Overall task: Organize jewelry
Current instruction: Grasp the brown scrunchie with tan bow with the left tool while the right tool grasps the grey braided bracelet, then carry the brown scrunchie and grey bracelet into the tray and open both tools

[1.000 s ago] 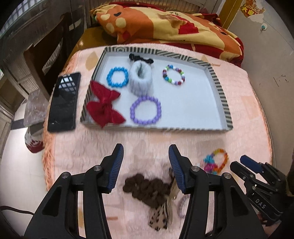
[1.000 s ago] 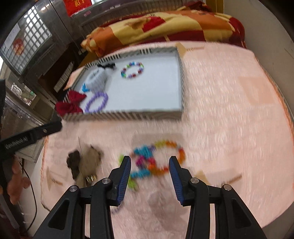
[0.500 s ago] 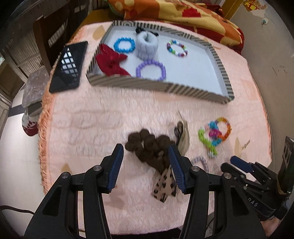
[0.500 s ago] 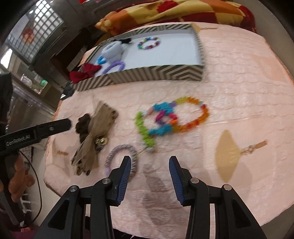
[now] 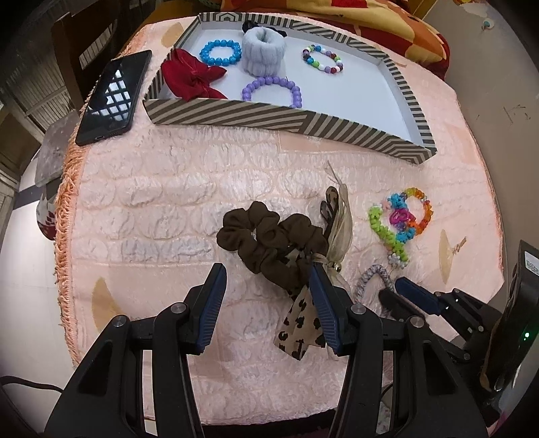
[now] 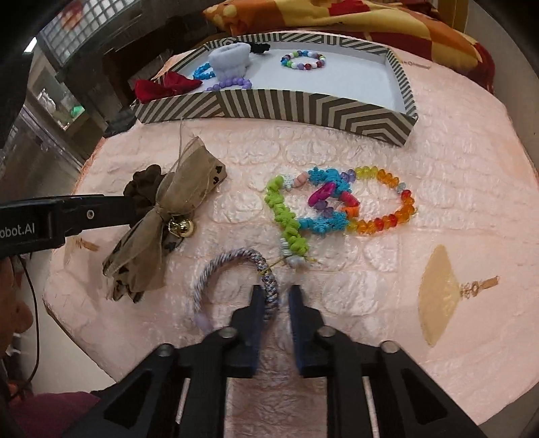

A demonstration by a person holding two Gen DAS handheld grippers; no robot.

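A striped tray at the back holds a red bow, a blue bead bracelet, a grey fluffy band, a purple bracelet and a multicolour bead bracelet. My left gripper is open around the near edge of a brown scrunchie lying by a tan leopard bow. My right gripper has its jaws narrowed around a braided purple-grey bracelet; blur hides whether they grip it. A colourful bracelet cluster lies ahead.
A black phone lies left of the tray on the pink quilted cover, whose fringed left edge drops to the floor. An orange and yellow blanket is bunched behind the tray.
Both grippers moved forward and down. The left one now straddles the scrunchie's edge. The right jaws went from wide open to narrowed around the braided bracelet.
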